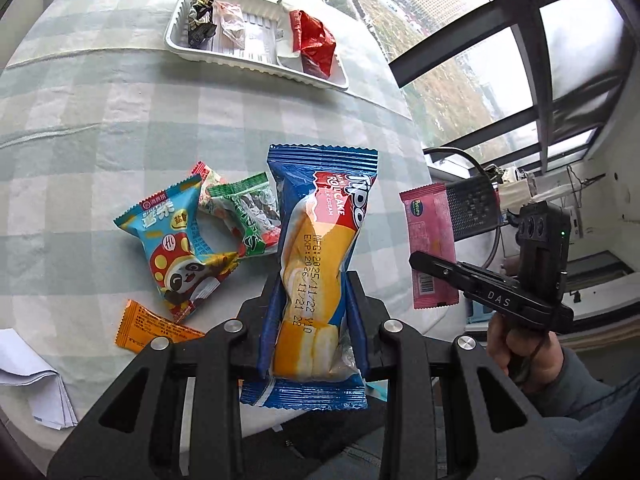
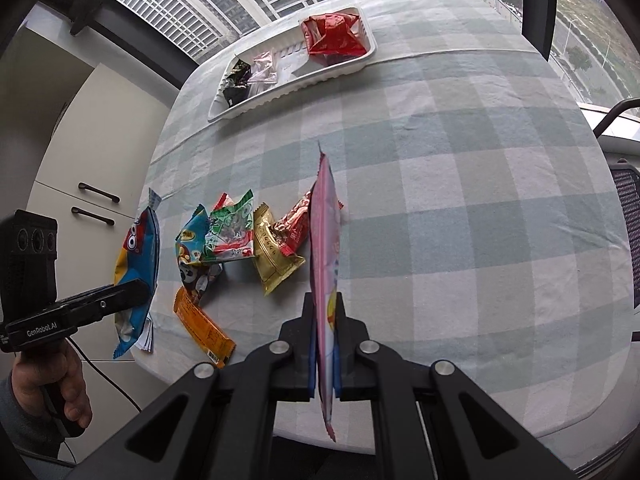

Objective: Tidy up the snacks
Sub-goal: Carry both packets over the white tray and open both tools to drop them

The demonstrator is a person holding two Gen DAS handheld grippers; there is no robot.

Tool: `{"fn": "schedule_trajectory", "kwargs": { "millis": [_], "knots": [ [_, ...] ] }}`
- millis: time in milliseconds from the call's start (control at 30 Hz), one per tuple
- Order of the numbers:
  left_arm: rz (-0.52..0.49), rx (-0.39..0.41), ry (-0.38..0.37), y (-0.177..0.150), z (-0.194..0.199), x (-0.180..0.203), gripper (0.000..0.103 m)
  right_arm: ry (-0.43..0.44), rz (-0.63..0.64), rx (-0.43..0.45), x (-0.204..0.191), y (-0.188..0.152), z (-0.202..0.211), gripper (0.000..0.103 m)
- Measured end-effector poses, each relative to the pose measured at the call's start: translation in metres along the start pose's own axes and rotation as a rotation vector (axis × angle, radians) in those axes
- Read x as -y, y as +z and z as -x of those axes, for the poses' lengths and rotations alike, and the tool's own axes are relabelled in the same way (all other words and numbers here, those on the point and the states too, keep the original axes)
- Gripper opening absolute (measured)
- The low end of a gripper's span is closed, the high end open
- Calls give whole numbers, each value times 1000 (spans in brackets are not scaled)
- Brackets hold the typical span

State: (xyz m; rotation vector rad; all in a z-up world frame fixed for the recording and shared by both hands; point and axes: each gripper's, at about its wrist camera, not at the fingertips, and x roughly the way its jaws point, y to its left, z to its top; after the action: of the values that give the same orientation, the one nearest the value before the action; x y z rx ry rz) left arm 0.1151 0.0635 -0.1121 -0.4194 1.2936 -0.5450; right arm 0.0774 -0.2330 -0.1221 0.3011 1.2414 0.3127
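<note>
You have a snack in each gripper, both lifted off the table, which reads as carrying two at once to the white tray (image 1: pixel 256 62) at the far side. Your left gripper (image 1: pixel 312 316) is closed partway on the blue roll cake packet (image 1: pixel 320 264), pads pressing its sides low down so that most of the packet stands up beyond the fingers; a soft, puffy pack like this keeps the jaws from closing fully. Your right gripper (image 2: pixel 325 344) is closed tight on the thin pink packet (image 2: pixel 326 240), held edge-on in its own camera. The left view shows that pink packet flat-on, with a barcode at its lower end, plus your right hand (image 1: pixel 524 356) on the handle; the right view instead shows the blue packet from the side. The tray already holds a red packet (image 2: pixel 334 34), a black one (image 1: pixel 202 16) and a clear one (image 1: pixel 232 22), so judge where room remains between them. Only the right view shows the gold packet (image 2: pixel 274 256) among the heap on the checked tablecloth (image 2: pixel 460 200); an orange packet (image 1: pixel 154 330) lies nearest you.
</note>
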Motion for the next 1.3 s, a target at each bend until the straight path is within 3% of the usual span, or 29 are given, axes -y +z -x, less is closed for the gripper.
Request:
{"fn": "schedule_trajectory", "kwargs": {
  "millis": [167, 433, 567, 700, 1067, 1300],
  "knots": [
    [0, 106, -9, 52, 28, 10, 28, 5, 30, 52, -5, 49, 15, 7],
    [-12, 254, 41, 168, 53, 15, 28, 32, 123, 207, -38, 180, 39, 7],
    [11, 282, 65, 223, 44, 6, 28, 40, 187, 251, -62, 243, 30, 7],
    [28, 267, 100, 262, 21, -4, 28, 62, 194, 233, -73, 285, -1, 7],
    [69, 147, 214, 294, -76, -47, 28, 31, 194, 42, -84, 306, -123, 7],
    [66, 111, 241, 297, -112, -58, 28, 17, 180, -12, -73, 305, -163, 7]
  ]
}}
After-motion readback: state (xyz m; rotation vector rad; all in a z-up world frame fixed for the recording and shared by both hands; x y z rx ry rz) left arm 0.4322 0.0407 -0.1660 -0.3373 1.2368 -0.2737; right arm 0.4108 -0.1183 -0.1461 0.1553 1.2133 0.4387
